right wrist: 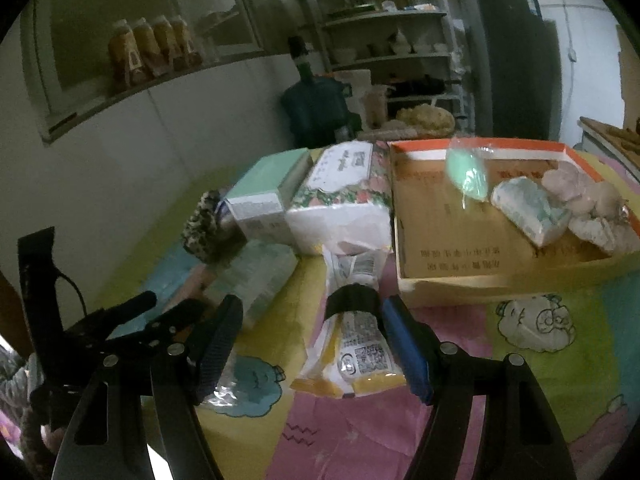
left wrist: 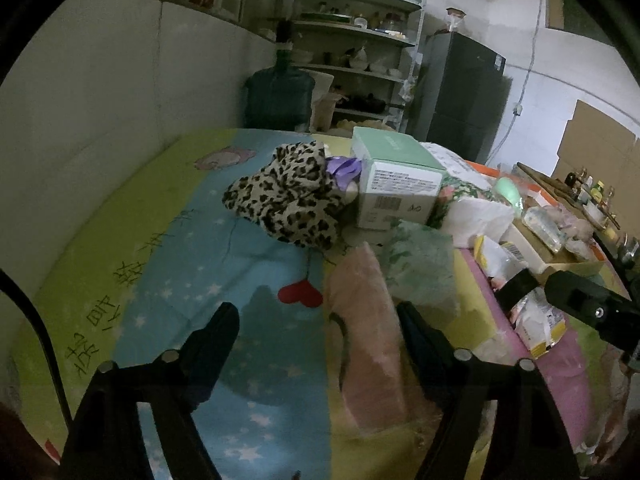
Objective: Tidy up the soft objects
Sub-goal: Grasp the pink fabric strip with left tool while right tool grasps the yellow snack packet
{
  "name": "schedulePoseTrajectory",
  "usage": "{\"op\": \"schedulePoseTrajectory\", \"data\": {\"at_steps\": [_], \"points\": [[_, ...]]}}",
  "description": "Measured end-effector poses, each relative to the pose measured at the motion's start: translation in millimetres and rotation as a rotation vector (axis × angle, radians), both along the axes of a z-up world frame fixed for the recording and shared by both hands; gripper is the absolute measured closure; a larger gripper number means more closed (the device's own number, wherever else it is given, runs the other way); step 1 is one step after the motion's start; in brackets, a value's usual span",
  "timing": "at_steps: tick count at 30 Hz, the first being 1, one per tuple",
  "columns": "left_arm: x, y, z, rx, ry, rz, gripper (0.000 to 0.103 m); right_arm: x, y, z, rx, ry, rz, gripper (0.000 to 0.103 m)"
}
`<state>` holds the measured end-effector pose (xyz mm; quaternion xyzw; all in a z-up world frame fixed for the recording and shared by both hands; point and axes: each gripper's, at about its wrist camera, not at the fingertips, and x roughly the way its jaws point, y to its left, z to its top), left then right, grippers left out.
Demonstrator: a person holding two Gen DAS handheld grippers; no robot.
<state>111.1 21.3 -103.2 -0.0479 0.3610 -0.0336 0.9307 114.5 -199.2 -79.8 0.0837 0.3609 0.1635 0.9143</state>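
Pink plush: a soft folded cloth (left wrist: 366, 336) lies on the cartoon-print mat (left wrist: 160, 248), its near end running in between your left gripper (left wrist: 316, 340) fingers. A pale green towel (left wrist: 420, 268) rests against its far side, and beyond both sits a leopard-print fabric bundle (left wrist: 284, 200), touching a mint-green box (left wrist: 394, 176).

The loose items look staged near you so each can be lifted toward the orange-rimmed cardboard tray (right wrist: 404, 240) on the right. Already in that tray: a wrapped mint-green object (right wrist: 468, 176), a pale blue-white packet (right wrist: 532, 208) and some pinkish soft pieces (right wrist: 580, 192). Judgement: sorting is part done, the cloths on the left are still outside.

Left gripper: jaws stand wide. The pink cloth sits between them, close to the right-hand finger; contact there cannot be told, and nothing is gripped.

Right gripper (right wrist: 312, 344): jaws equally wide, straddling a yellow-and-white printed packet (right wrist: 356, 344) that lies flat on the mat. A black band crosses the packet's middle. The pads flank it on both sides without pressing, so it is not held.

Floral tissue pack (right wrist: 340, 200) stands just behind the packet, beside the tray's near-left corner.

Likely next for you: close on cloth or packet. Risk: thin packet may slip from a flat pinch.
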Motion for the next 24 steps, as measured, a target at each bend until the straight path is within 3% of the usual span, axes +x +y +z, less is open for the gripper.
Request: {"op": "schedulePoseTrajectory", "data": {"at_steps": [11, 12, 14, 16, 24], "points": [[5, 15, -9, -0.073, 0.027, -0.033, 0.067, 13, 5, -21, -0.075, 0.063, -0.028, 0.029], [5, 17, -10, -0.076, 0.026, -0.033, 0.067, 14, 5, -22, -0.081, 0.065, -0.033, 0.031], [5, 18, -10, -0.082, 0.022, -0.035, 0.069, 15, 6, -23, -0.104, 0.073, -0.042, 0.054], [4, 18, -11, -0.080, 0.019, -0.036, 0.070, 16, 8, -25, -0.132, 0.075, -0.050, 0.064], [1, 21, -8, -0.080, -0.001, -0.023, 0.074, 15, 8, -25, -0.140, 0.070, -0.043, 0.066]]}}
